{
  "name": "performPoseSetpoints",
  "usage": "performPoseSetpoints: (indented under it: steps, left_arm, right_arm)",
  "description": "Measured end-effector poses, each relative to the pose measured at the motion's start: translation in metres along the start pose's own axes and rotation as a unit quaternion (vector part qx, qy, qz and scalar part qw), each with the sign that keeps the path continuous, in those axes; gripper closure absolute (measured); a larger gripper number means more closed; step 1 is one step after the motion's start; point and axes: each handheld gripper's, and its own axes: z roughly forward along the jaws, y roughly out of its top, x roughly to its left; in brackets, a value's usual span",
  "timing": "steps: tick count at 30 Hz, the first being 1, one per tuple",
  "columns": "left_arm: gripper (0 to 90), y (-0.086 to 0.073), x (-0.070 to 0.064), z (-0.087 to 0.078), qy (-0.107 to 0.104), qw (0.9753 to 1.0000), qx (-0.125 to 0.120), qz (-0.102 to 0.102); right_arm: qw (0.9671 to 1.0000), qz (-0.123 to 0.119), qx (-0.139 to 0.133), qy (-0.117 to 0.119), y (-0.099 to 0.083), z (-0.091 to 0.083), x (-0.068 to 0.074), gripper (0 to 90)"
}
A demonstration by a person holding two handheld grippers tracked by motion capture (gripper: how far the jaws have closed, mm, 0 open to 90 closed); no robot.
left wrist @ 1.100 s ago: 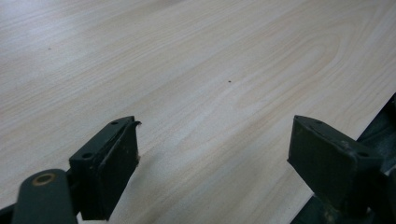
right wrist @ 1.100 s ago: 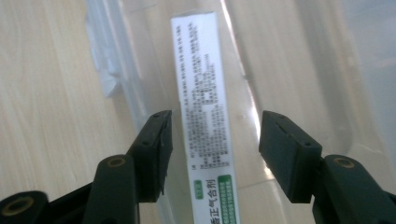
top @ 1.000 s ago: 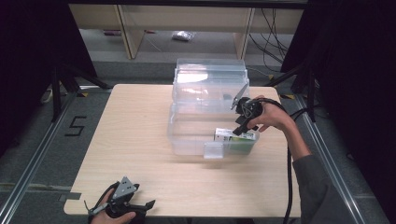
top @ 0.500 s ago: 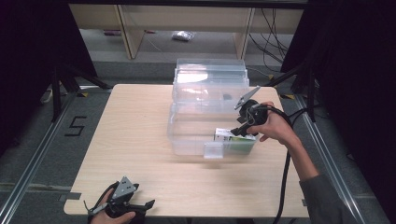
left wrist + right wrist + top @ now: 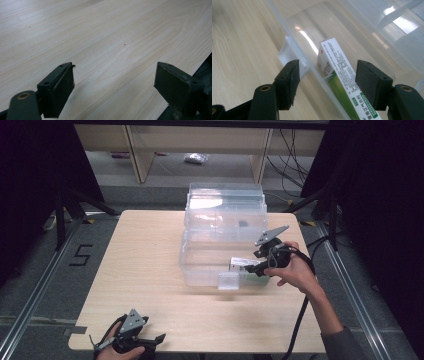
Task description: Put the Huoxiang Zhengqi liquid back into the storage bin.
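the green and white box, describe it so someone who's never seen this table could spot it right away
Start at the wooden table and find the clear plastic bin on its far right half. Look inside the bin's near right corner, just ahead of the right hand-held gripper. The slim carton lying there is white with small print and a green band, the bin's one colourful item.

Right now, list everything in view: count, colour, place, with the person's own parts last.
Table: one, light wood, centre.
Storage bin: one, clear plastic, lid open, on the table's far right part.
Carton: one, white and green with printed text, lying inside the bin at its near right corner.
Shelf unit: one, pale wood, beyond the table.
Floor marking "5": one, black, left of the table.
Right gripper: one, black, jaws open, at the bin's near wall with the carton between them.
Left gripper: one, black, jaws open, low over the table's near left edge.
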Motion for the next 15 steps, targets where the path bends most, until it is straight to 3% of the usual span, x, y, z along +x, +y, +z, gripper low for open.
performPoseSetpoints:
  steps: [2, 3, 5, 8, 10, 15]
  left_arm:
    - [15.5, 0.0, 0.0, 0.0, -0.001, 1.0, 0.002, 0.0]
    - [15.5, 0.0, 0.0, -0.001, -0.001, 1.0, 0.003, 0.0]
    - [15.5, 0.0, 0.001, -0.002, 0.0, 1.0, 0.004, -0.001]
    - [15.5, 0.0, 0.001, -0.001, 0.003, 1.0, 0.002, -0.002]
    - [15.5, 0.0, 0.001, -0.002, -0.001, 1.0, 0.005, 0.0]
    - [15.5, 0.001, 0.002, -0.002, 0.0, 1.0, 0.002, -0.001]
  right_arm:
    - [1.0, 0.001, -0.008, -0.003, -0.001, 0.002, 0.002, 36.7]
    - [0.9998, 0.017, -0.008, -0.004, -0.004, 0.001, 0.007, 35.9]
    - [0.9999, 0.005, -0.015, -0.004, -0.006, 0.003, 0.008, 35.5]
    - [0.9998, 0.009, -0.017, -0.001, -0.009, 0.004, 0.012, 35.2]
    - [0.9996, -0.006, -0.027, 0.008, -0.012, 0.004, 0.015, 34.5]
    - [0.9991, 0.008, -0.04, 0.013, -0.017, 0.004, 0.023, 34.1]
